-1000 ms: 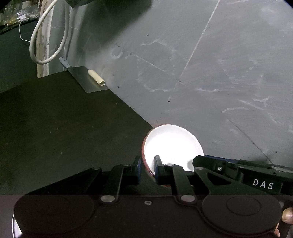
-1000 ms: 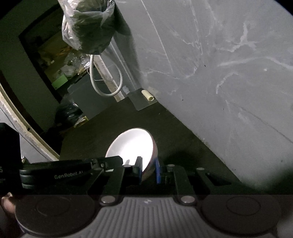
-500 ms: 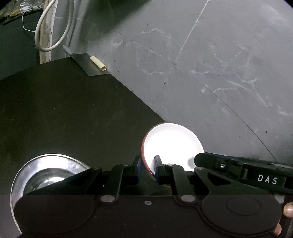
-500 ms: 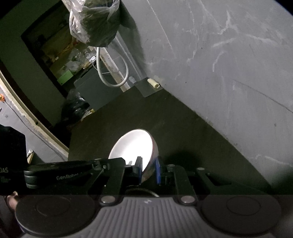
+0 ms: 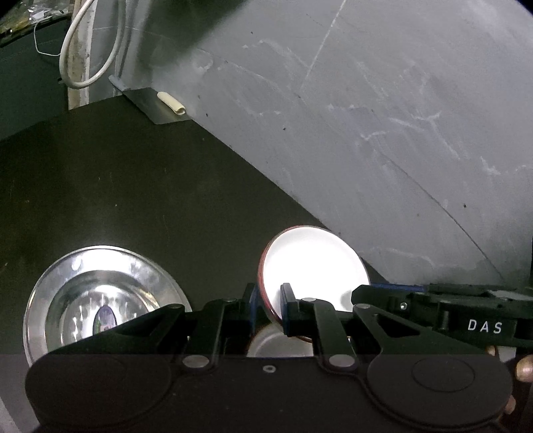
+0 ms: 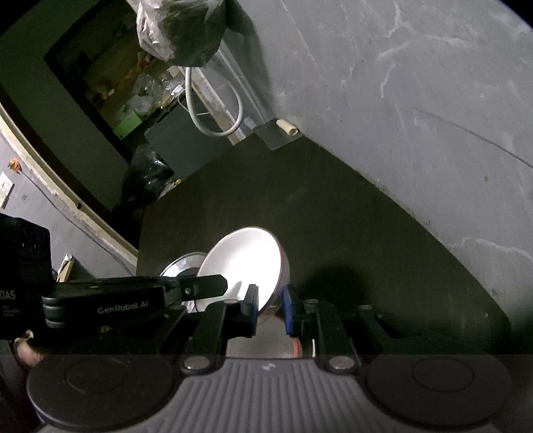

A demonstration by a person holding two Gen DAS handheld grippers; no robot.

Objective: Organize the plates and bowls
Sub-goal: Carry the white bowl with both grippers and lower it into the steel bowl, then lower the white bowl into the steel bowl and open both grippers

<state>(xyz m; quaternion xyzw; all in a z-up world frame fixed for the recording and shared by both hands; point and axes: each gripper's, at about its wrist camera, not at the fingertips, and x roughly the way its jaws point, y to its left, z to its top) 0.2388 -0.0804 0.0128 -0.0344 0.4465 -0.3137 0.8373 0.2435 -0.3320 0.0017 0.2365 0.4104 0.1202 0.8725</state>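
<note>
A bowl (image 5: pixel 313 263), white inside with a red outside, is held above the dark counter by both grippers. My left gripper (image 5: pixel 268 306) is shut on its left rim. My right gripper (image 6: pixel 270 308) is shut on the opposite rim of the same bowl (image 6: pixel 246 263). The right gripper's arm shows in the left wrist view (image 5: pixel 433 309) and the left gripper's arm in the right wrist view (image 6: pixel 133 296). A shiny steel plate (image 5: pixel 100 299) lies on the counter to the left, partly hidden behind the bowl in the right wrist view (image 6: pixel 181 263).
A grey stone wall (image 5: pixel 366 116) runs along the right of the dark counter (image 5: pixel 133 200). At the far corner lies a small metal sheet with a cream roll (image 5: pixel 171 103), a white cable loop (image 5: pixel 90 50), and a hanging plastic bag (image 6: pixel 180 30).
Both grippers have moved back and down with the bowl. The steel plate has come into the left wrist view and now also shows behind the bowl in the right wrist view.
</note>
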